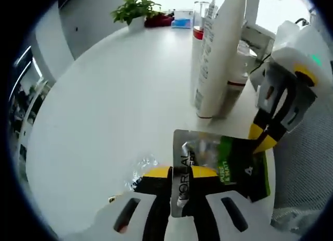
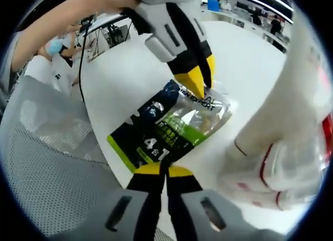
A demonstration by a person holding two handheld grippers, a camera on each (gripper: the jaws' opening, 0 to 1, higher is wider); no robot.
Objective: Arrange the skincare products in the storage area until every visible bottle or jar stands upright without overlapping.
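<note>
left claw point(image 1: 179, 174) clamps packet point(image 1: 221, 165) top | right claw point(image 2: 165, 170) clamps bottom

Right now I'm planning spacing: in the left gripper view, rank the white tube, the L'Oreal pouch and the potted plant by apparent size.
1. white tube, tallest
2. L'Oreal pouch
3. potted plant, smallest, though it stands far back, so its true size is unsure

The pouch sits nearest the camera, which inflates it.

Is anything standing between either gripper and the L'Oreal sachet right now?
Nothing visible does. The left gripper is shut on one end of the sachet, and the right gripper is shut on its opposite end. The white tube stands on the table just beyond the sachet.
</note>
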